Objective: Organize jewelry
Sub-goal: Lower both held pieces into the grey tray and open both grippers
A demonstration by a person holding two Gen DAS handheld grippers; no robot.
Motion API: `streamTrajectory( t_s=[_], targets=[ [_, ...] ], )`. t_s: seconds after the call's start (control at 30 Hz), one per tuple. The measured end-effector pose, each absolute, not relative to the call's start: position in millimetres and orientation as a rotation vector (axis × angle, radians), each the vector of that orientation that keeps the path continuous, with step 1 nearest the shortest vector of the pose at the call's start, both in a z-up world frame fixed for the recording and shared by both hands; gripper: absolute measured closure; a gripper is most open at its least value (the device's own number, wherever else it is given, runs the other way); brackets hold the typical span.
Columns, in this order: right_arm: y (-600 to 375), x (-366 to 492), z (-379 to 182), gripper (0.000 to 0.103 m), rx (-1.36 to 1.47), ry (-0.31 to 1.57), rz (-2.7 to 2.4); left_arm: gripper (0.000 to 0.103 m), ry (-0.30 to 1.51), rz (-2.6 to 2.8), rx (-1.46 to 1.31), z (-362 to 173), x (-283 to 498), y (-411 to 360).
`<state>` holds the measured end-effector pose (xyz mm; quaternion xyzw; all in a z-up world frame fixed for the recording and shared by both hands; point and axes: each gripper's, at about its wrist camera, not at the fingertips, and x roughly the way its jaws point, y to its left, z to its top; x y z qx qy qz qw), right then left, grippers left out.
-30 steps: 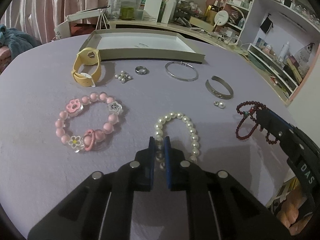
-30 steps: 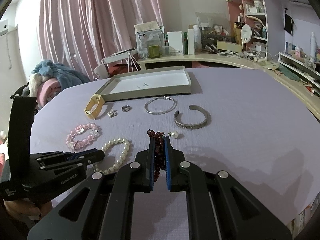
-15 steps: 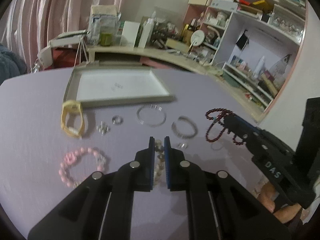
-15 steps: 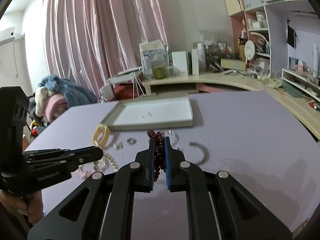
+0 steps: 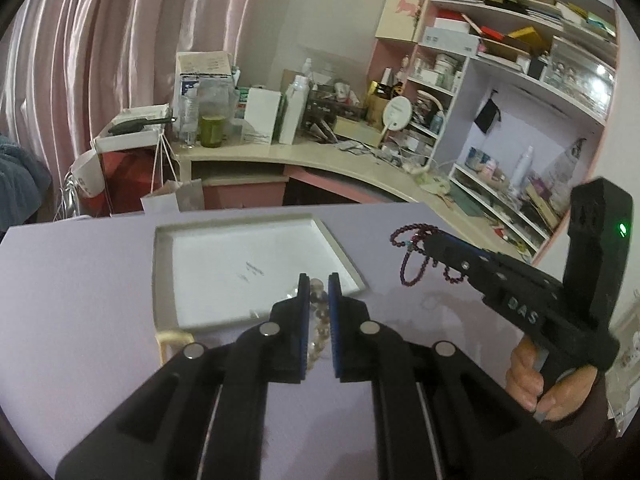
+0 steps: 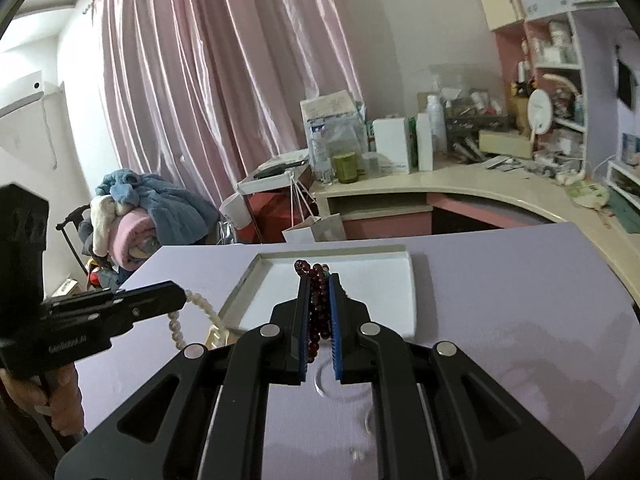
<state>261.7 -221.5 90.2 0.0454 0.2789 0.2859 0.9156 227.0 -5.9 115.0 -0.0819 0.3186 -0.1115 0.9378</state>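
Left fingers [image 5: 319, 288] pinch pearl bracelet [image 6: 188, 312], right fingers [image 6: 319, 284] dark beads [image 6: 316, 300] — tray [image 5: 162, 280] beneath.

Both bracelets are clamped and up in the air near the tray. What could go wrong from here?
1. The pearl bracelet hangs in a loose loop from the left gripper; it could snag the tray rim on the way in.
2. The dark red bead bracelet dangles in several strands from the right gripper; a strand may drape over the tray edge when released.
3. The two grippers sit close together, so the loops could tangle.
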Motion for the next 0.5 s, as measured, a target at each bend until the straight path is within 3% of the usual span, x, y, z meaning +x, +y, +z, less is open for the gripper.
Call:
streamTrajectory(
  t_s=[0.5],
  targets=[
    [-161, 419, 11, 0.094, 0.038, 0.825, 0.456, 0.094, 0.723, -0.120, -0.172, 88, 338, 60]
  ],
)
